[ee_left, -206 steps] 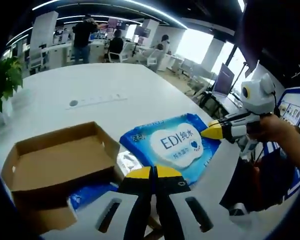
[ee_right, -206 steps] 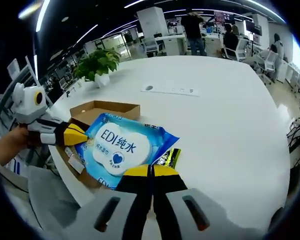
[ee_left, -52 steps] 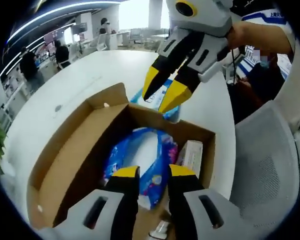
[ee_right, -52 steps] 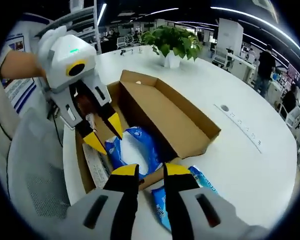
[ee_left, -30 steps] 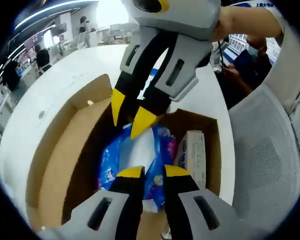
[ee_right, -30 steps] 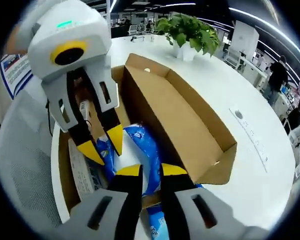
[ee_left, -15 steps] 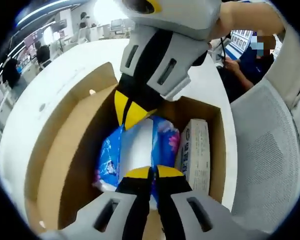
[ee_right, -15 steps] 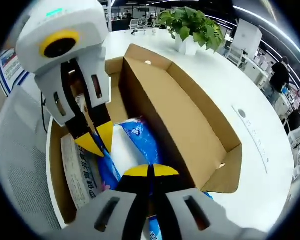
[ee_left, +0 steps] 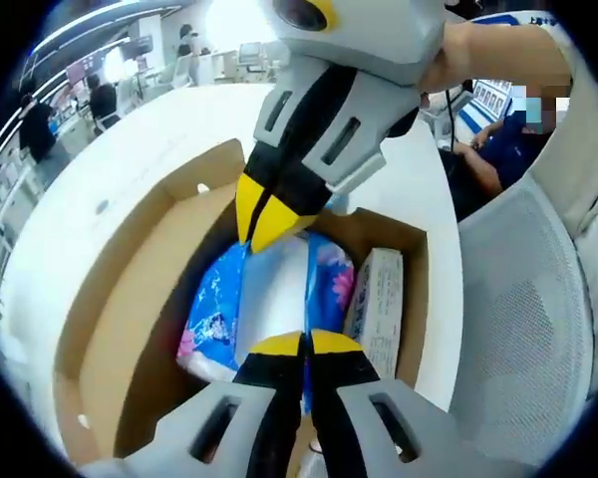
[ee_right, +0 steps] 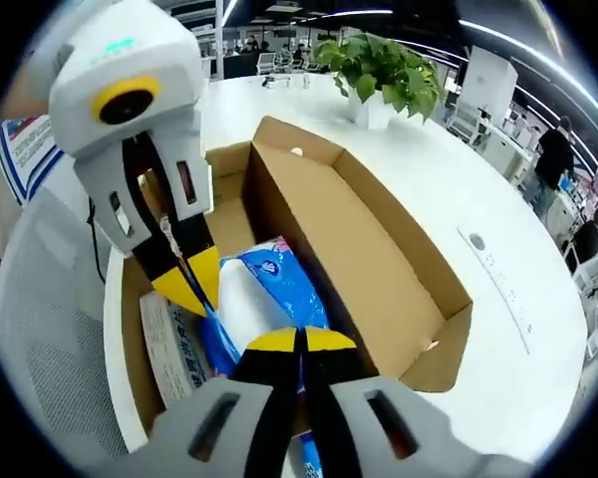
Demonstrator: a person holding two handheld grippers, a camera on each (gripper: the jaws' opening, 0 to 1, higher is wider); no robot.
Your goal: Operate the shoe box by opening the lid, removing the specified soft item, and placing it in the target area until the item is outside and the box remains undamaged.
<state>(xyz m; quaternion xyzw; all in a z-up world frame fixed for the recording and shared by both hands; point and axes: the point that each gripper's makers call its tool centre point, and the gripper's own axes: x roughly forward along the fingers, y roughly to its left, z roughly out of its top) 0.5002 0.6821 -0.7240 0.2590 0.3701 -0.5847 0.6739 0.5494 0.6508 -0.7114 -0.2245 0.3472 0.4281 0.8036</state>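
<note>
In the right gripper view, the left gripper (ee_right: 191, 282) has its fingers clenched on one end of the blue-and-white wipes pack (ee_right: 247, 299), which lies inside the open shoe box (ee_right: 379, 269) on the white bench (ee_right: 498, 179). Beside the pack sits a white carton (ee_right: 167, 349). The right gripper (ee_right: 299, 341) pinches the pack's opposite end. A potted plant (ee_right: 379, 70) stands beyond the box.

White bench (ee_right: 399, 149), round-edged. Potted plant (ee_right: 379, 70) with green leaves in a white pot at its far side. Flat strip with a round grey cap (ee_right: 493, 274) set into the bench top. Grey mesh chair (ee_left: 523, 339) beside the bench. Office desks and people (ee_left: 105, 100) standing in the background.
</note>
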